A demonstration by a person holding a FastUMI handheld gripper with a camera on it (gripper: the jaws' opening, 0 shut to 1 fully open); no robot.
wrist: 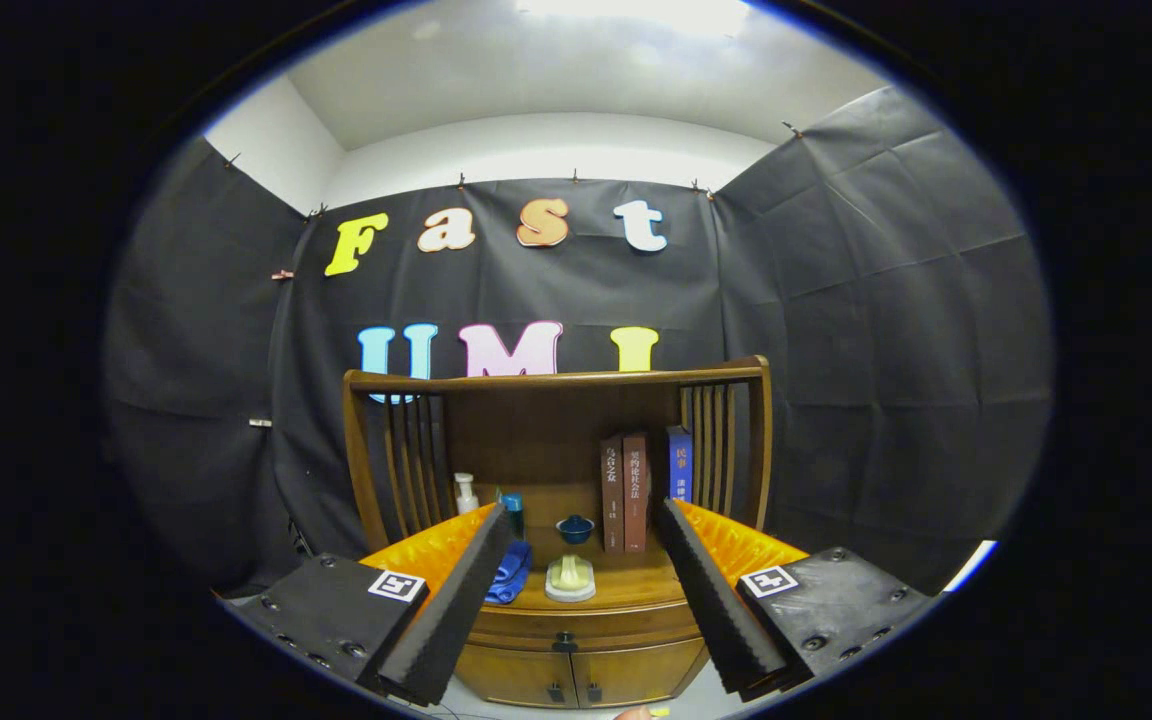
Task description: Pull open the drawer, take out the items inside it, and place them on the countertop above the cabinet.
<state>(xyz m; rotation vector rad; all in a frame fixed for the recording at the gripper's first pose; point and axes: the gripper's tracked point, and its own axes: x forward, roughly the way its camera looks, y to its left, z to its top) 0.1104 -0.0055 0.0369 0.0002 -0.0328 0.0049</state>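
We see our gripper (584,528) with its two fingers spread wide apart, gripping nothing, held off from the wooden cabinet (576,650) and pointed toward it. Between the fingers and beyond them lies the countertop (636,585), which carries several things. Nearest the fingertips sits a pale, cream-coloured item on a round white base (570,578), roughly midway between the two fingers. Just behind it stands a small dark blue bowl (575,527). A blue cloth (509,575) is bunched against the inner side of the left finger, partly hidden by it. Further back on that side we find a white pump bottle (465,493) and a teal bottle (512,510). Toward the right finger two brown books (625,492) stand upright, with a blue book (679,463) upright behind them. A slatted wooden rail (556,378) rises around the back and sides of the countertop.

Below the countertop, the drawer (586,625) runs across the cabinet front and sits closed, with a small dark pull (563,642) at its middle. Under it are two cabinet doors (576,675), also closed. What the drawer holds we cannot tell.
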